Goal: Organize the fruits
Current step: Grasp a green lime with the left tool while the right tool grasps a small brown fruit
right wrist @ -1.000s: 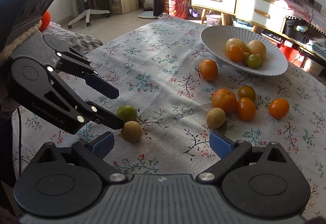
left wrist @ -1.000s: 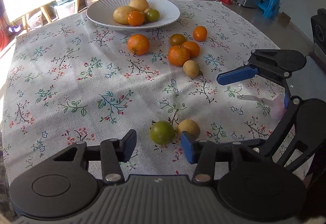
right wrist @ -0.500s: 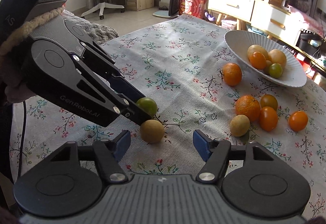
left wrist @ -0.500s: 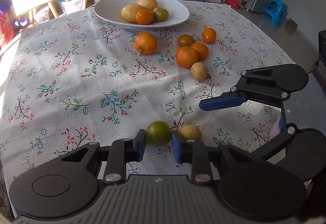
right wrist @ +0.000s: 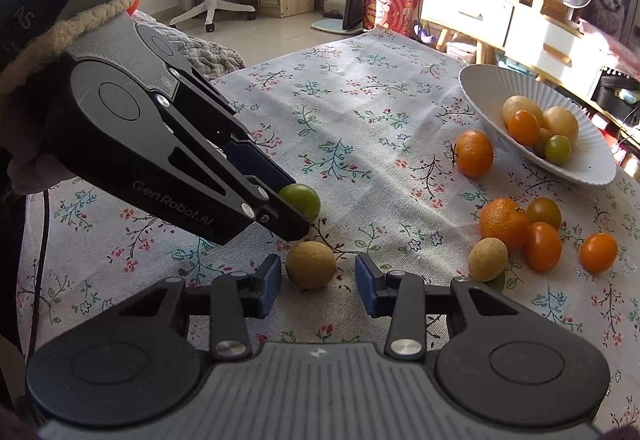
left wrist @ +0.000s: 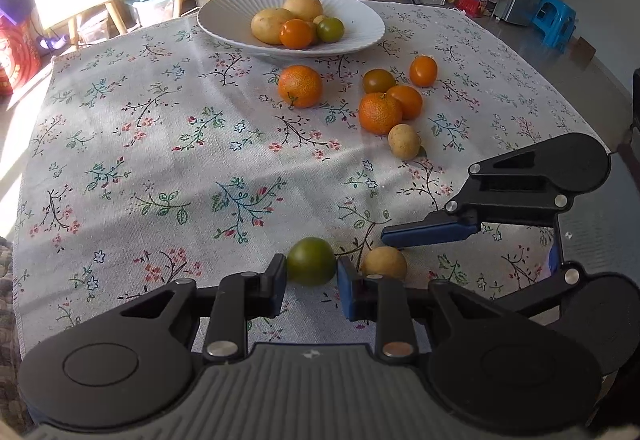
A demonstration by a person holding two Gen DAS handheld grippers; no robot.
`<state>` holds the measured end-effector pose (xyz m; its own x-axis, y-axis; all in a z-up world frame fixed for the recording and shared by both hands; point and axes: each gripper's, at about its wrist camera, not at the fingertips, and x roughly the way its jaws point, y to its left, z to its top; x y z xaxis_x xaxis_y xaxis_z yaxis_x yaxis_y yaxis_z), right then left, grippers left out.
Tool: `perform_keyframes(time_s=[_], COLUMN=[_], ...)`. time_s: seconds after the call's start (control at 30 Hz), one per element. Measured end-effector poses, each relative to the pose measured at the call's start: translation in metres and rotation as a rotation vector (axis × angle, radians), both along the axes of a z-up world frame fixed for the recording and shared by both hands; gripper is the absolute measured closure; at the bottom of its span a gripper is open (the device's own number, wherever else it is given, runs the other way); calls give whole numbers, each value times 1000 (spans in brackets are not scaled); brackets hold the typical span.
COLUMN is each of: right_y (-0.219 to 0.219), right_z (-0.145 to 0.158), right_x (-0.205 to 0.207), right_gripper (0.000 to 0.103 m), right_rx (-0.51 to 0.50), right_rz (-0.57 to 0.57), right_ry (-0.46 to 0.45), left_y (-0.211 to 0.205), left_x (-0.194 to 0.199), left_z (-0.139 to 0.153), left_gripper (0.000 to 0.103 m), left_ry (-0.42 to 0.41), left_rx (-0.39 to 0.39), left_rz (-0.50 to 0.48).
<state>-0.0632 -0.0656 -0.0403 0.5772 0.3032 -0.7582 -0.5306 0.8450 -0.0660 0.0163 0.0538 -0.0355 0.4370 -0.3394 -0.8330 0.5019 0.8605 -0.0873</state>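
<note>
- My left hand-held gripper (left wrist: 311, 282) has clamped onto the green fruit (left wrist: 311, 260); a second ago its jaws stood apart with the fruit lying ahead of them, and now both blue pads press its sides. The fruit sits on the desk (left wrist: 160, 144), near its front edge.
- My right hand-held gripper (right wrist: 316, 286) has just been closing around the tan fruit (right wrist: 311, 264). The fruit is between the jaws, touching or nearly touching the left pad, but a gap shows on the right, so it is not clenched yet.
- The two fruits lie just beside each other, so my grippers are crowded close together.
- I judge both picks are almost ready: one secured, one nearly so.
- The bowl (left wrist: 360, 32) at the far side already holds several fruits; more oranges and small fruits lie loose between it and me, so plenty remains to gather.
</note>
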Motion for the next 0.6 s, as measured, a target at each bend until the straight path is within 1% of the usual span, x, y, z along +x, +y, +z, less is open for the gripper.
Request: perform_keyframes(time_s=[0.1,0.33,0.6], right_y=[0,-3,-12], right_z=[0,2,9], right_x=[1,3,10], right_gripper=[78,79,79], right_rx=[9,22,36], right_rz=[6,-14,-66], right_ry=[8,10,2], left_y=[1,4,6], left_x=[0,1,5], left_z=[0,2,6], left_gripper=[85,85,85], left_ry=[6,6,0], left_rx=[-6,-11,-29], left_rz=[11,31,61])
